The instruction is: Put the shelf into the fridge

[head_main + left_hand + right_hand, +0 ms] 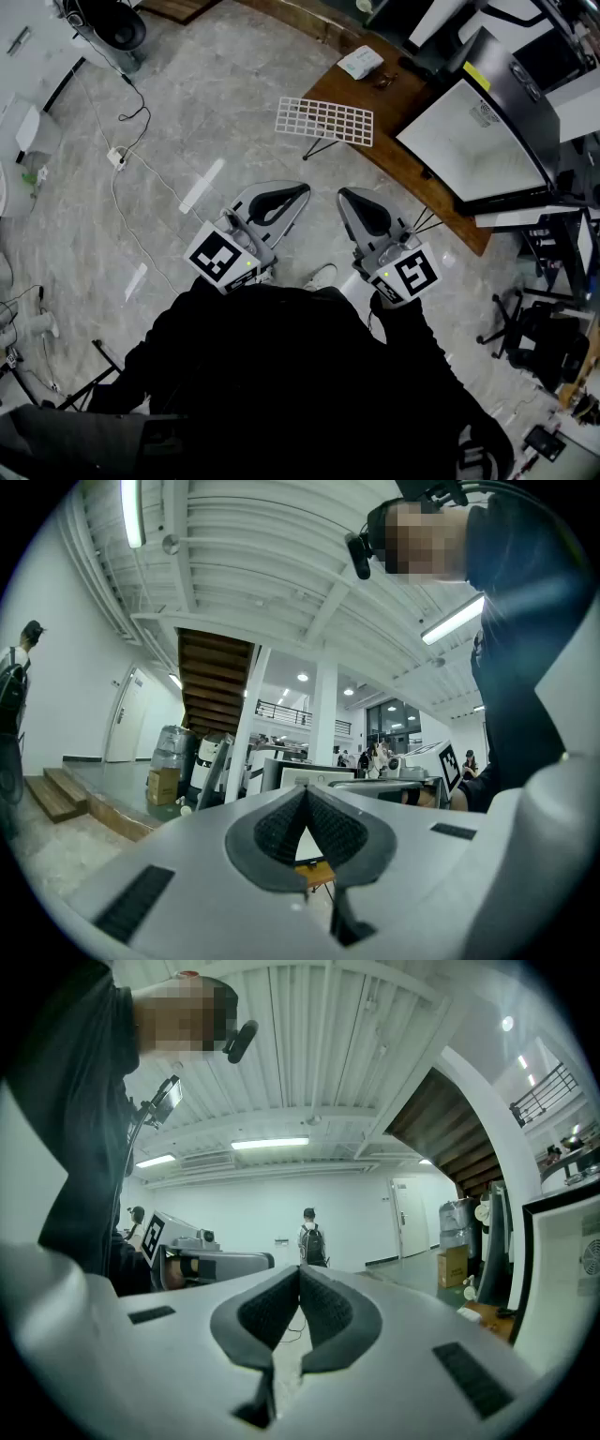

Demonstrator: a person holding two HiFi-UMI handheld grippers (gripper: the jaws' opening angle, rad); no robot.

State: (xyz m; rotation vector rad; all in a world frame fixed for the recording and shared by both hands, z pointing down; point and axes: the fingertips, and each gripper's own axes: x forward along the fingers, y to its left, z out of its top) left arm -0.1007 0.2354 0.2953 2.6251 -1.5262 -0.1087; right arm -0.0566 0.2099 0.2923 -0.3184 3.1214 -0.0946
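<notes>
A: Shelf (325,121) position: where is it lying relative to the two grippers?

B: Starting close in, the person is holding both grippers level in front of the body, side by side. The left gripper (302,190) is showing its jaws pressed together with nothing between them, and the right gripper (344,195) is doing the same: closed and empty.

A: So neither one is touching it?

B: Neither. The white wire shelf is lying ahead of both gripper tips and well apart from them, roughly in line with the gap between the two.

A: What is it resting on?

B: It is sitting flat at the near-left end of the wooden table (380,98), with its left part jutting past the table's edge over the grey floor (206,103).

A: And the fridge?

B: The fridge (469,141) is standing further right on the same table. It is open, with its white inside showing, and it is apart from the shelf.
</notes>
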